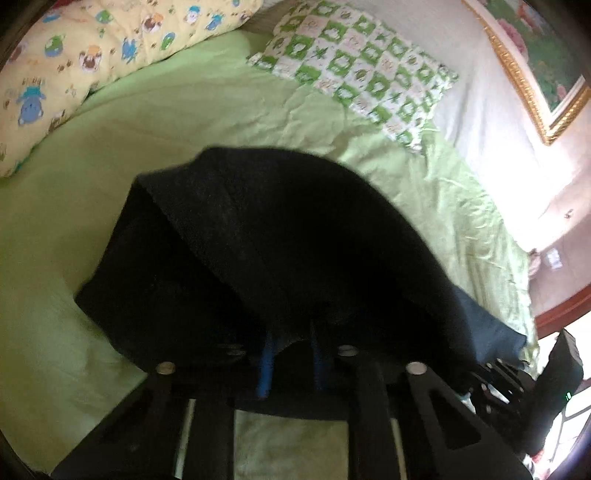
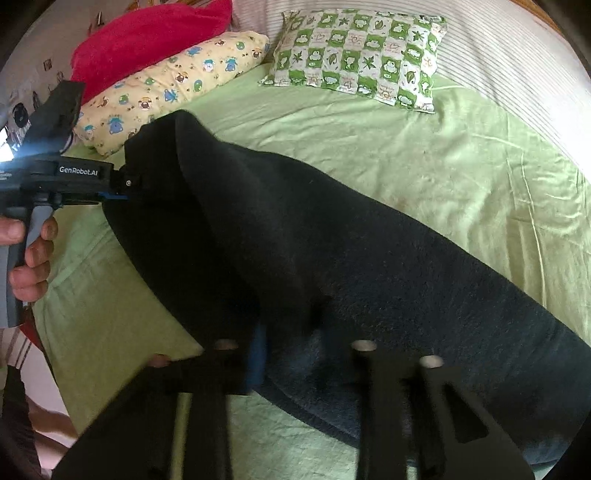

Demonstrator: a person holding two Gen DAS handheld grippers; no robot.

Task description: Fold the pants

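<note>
Dark navy pants lie on the green bed sheet, partly lifted and doubled over. My left gripper is shut on the pants' edge; blue pads show under the cloth. In the right wrist view the pants stretch from lower right to the left gripper, which clamps their far end. My right gripper is shut on the near edge of the pants, its fingertips hidden by cloth.
A yellow cartoon pillow, a red cushion and a green checked pillow lie at the head of the bed. A framed picture hangs on the wall. The right gripper's body shows at the bed's edge.
</note>
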